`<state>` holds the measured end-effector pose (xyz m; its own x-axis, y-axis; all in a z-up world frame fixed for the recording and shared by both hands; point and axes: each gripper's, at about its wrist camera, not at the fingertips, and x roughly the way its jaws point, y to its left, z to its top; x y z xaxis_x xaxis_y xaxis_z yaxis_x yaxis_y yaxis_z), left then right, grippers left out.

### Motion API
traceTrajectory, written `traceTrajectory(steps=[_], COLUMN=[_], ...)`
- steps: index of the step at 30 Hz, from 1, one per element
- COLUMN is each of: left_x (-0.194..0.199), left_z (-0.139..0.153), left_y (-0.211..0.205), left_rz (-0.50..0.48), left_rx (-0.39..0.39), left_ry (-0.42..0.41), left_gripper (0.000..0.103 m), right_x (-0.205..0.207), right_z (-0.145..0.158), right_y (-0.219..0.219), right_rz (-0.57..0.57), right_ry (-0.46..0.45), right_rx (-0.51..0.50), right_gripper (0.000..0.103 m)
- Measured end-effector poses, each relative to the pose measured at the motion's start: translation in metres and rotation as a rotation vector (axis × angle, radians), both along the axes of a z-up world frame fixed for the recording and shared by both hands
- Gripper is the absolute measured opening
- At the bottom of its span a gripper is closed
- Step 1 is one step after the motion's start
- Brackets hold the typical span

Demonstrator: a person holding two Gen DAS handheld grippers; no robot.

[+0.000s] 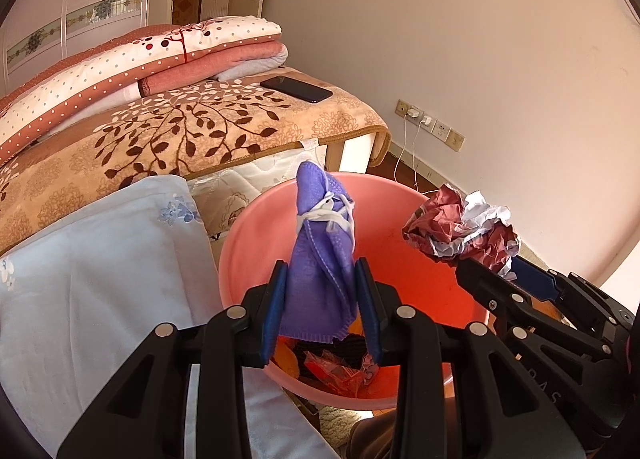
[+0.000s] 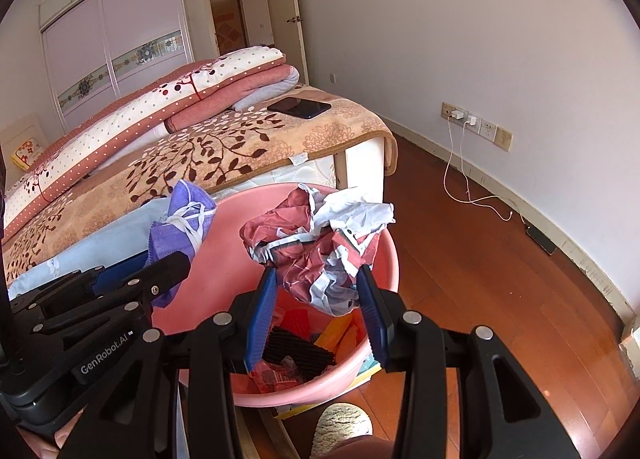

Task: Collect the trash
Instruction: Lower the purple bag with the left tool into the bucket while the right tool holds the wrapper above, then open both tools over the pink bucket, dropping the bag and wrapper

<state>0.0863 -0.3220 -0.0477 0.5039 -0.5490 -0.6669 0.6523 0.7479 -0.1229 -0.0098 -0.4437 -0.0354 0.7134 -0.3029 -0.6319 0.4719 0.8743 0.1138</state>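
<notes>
Left gripper (image 1: 322,291) was clamped on a purple face mask (image 1: 320,255) with white ear loops, blue pads pressing both its sides, mask sticking up over the pink basin (image 1: 256,227). Right gripper (image 2: 316,291) was closed on a crumpled red-and-white paper wad (image 2: 320,247), also held above the basin, toward its right side. Both items were in the air, not yet dropped in. Basin sat on the wood floor (image 2: 500,279) just beside the bed (image 2: 248,155) and already held trash (image 2: 296,355): red wrappers, orange bits, something black and ribbed. A dark phone (image 1: 296,89) lay on the leaf-pattern blanket near folded quilts (image 1: 160,59). Chargers with white cables (image 2: 460,179) hung from the wall outlets. A light blue cloth (image 1: 100,259) lay left of the basin.
</notes>
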Motion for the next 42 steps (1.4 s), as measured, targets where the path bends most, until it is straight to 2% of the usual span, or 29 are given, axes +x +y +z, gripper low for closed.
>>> traceTrajectory(steps=[21, 42], left_x=[0.02, 0.025], left_z=[-0.024, -0.03], left_y=[-0.017, -0.02], left_rz=[-0.02, -0.023], left_rx=[0.073, 0.102], left_ry=[0.085, 0.122], left_gripper=[0.034, 0.035], right_x=[0.024, 0.03], right_z=[-0.021, -0.023], right_y=[-0.008, -0.009], right_rz=[0.01, 0.022], right_ry=[0.077, 0.087], right_rx=[-0.005, -0.015], right_gripper=[0.041, 0.041])
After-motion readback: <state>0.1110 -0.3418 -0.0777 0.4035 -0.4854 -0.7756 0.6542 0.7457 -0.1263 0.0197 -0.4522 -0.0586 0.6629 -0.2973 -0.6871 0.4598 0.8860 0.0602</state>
